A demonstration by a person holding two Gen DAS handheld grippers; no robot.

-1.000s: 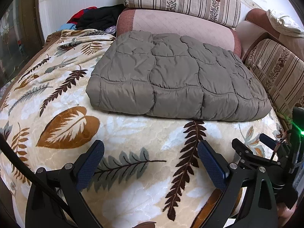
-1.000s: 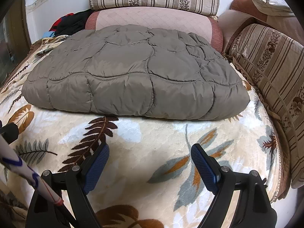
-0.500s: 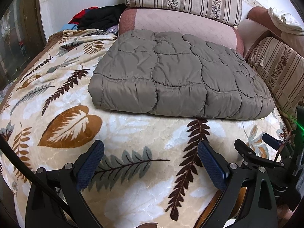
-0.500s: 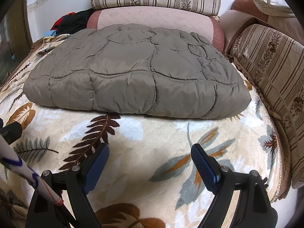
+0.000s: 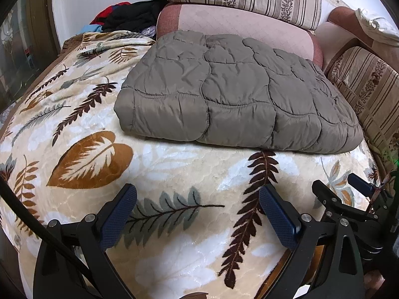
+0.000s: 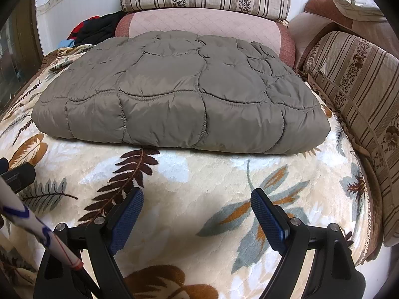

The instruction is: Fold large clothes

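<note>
A: Taupe, slightly shiny quilted shell is seen in the left wrist view: the padded garment (image 5: 234, 99) lies as a thick, rounded rectangle on the leaf-printed plush blanket (image 5: 174, 169), from about 11 to 2 o'clock of the frame. How far along is the task judged to be?

B: Nearly or wholly done, it would seem. No sleeve, collar or loose flap is seen; the edges are tucked and the near edge is a smooth, puffy fold. Whether one more fold is wanted cannot be told.

A: And the left gripper (image 5: 197, 211)?

B: It is held at 6 o'clock, jaws spread wide, nothing between the blue textured pads, well short of the garment.

A: What is added by the right wrist view?

B: The same bundle (image 6: 179, 94) is shown broader, filling 10 to 2 o'clock, its stitched seams forming rounded, stone-like cells. Striped cushions (image 6: 349, 79) are seen at 3 o'clock, touching or just beside its right edge. A dark and red heap of clothes (image 6: 97, 28) is seen at 11 o'clock, perhaps left to be folded.

A: The right gripper (image 6: 197, 214)?

B: Wide apart too, empty, low over the fleecy blanket at 6 o'clock.
</note>
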